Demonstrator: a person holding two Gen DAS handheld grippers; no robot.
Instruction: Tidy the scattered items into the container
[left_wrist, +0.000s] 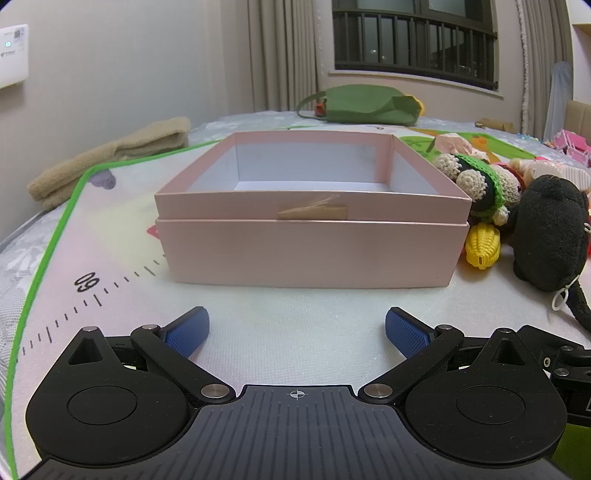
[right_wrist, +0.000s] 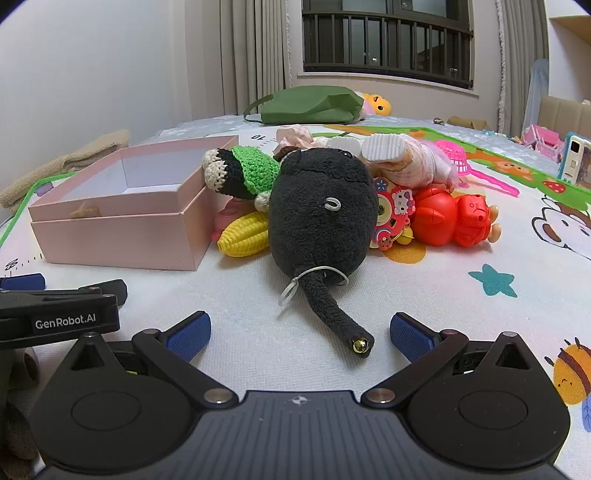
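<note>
Two handheld grippers hover low over a printed play mat (right_wrist: 424, 295) on a bed. The left gripper (left_wrist: 297, 332) has its blue-padded fingers (left_wrist: 188, 336) spread wide apart, with nothing between them and nothing touched; it faces the near wall of an open pink box (left_wrist: 310, 251), which sits a little way ahead on the mat and looks empty inside. The right gripper (right_wrist: 300, 336) also has its fingers (right_wrist: 410, 338) spread fully apart, holding nothing. The tail of a black plush toy (right_wrist: 319, 218) reaches toward the gap between them, its tip with a small gold bell lying just short of the pads, not touching either. The plush lies just right of the box, at the front of a pile of toys: a yellow toy corn (right_wrist: 245, 230), a green crocheted doll (right_wrist: 243, 173) leaning against the box's rim, and a red plastic figure (right_wrist: 454, 216).
</note>
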